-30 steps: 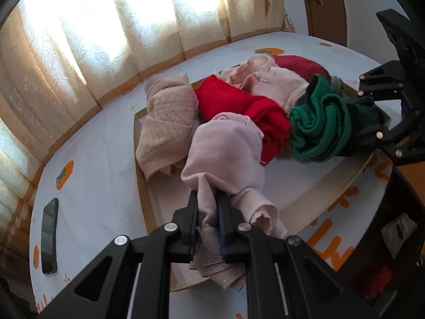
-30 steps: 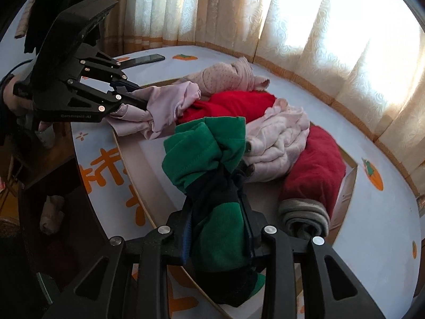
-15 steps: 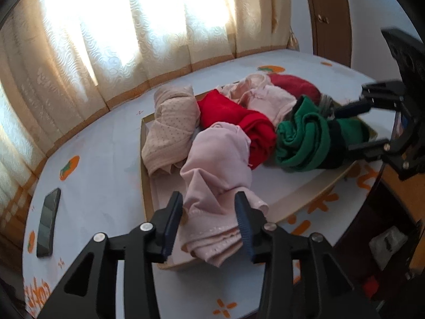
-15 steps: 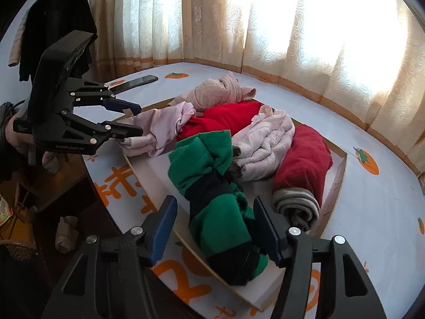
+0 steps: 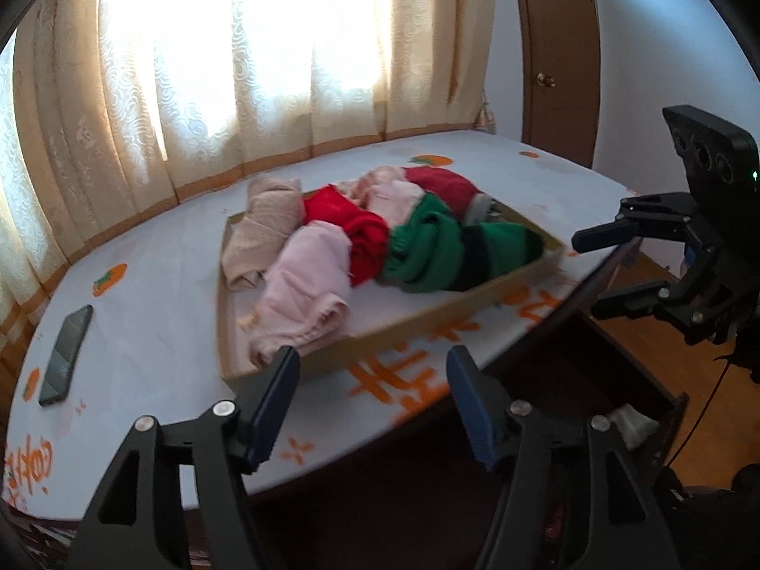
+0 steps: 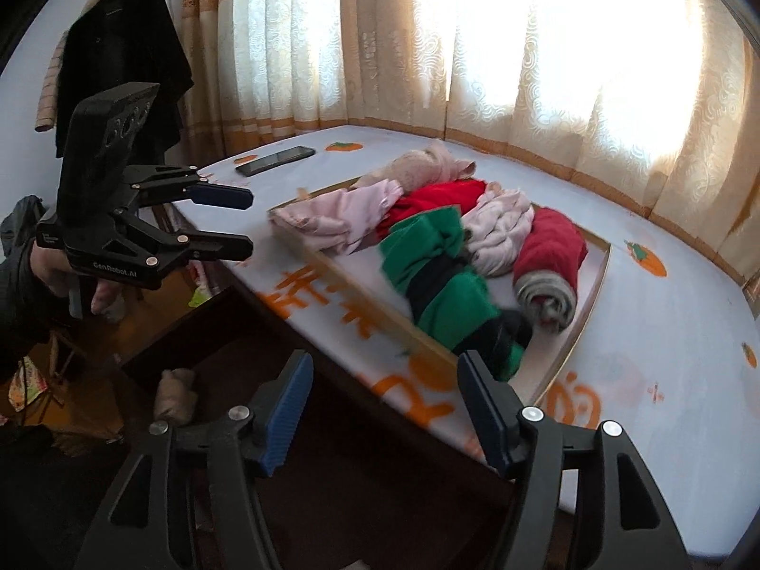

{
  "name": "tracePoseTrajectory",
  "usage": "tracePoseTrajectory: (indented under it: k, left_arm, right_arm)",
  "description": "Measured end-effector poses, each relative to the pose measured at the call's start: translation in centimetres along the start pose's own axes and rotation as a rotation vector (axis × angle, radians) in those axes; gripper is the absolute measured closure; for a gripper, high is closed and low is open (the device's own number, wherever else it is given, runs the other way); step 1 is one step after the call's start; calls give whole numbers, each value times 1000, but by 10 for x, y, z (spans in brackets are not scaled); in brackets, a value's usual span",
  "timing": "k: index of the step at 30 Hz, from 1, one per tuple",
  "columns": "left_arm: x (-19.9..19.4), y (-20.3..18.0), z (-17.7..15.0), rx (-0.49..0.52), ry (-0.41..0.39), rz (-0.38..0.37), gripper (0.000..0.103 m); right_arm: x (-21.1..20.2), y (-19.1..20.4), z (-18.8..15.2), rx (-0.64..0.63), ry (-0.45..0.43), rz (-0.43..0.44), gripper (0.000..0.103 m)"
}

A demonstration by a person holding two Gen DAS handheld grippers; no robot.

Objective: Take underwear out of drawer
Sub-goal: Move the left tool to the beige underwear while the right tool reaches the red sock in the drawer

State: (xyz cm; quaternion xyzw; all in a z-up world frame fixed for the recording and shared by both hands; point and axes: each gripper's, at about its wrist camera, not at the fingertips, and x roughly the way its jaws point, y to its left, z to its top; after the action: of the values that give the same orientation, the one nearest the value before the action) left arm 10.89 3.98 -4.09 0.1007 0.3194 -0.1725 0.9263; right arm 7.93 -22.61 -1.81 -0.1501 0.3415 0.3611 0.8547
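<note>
Left gripper (image 5: 373, 401) is spreading, nothing between its jaws; the pink underwear (image 5: 304, 294) is lying at its twelve o'clock in the tray (image 5: 427, 320). Right gripper (image 6: 384, 411) is opening, empty; the green garment (image 6: 441, 285) is stretching lengthwise toward one o'clock.

Bare cloth on the bench (image 5: 152, 313) lies open left of the tray (image 5: 418, 320), save a phone (image 5: 65, 354). Clothes crowd the tray. Below the bench edge the open drawer (image 6: 199, 332) gapes, one bundle (image 6: 175, 394) inside.
</note>
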Motion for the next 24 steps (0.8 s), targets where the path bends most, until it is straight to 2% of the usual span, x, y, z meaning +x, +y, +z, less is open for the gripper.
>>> tracePoseTrajectory:
  k: [4, 7, 14, 19, 24]
  left_arm:
    - [-4, -14, -14, -8, 20, -41, 36]
    - [-1, -27, -28, 10, 68, -57, 36]
    - [-1, -42, -56, 7, 134, -84, 35]
    - [12, -48, -79, 12, 242, -111, 34]
    - [26, -44, -98, 25, 375, -96, 34]
  right_arm:
    - [-8, 11, -12, 4, 12, 17, 36]
    - [-9, 19, -22, 0, 38, 35, 36]
    - [8, 41, -48, -10, 153, 82, 36]
    - [31, 58, -71, -30, 272, 127, 36]
    - [53, 64, -87, -24, 387, 174, 36]
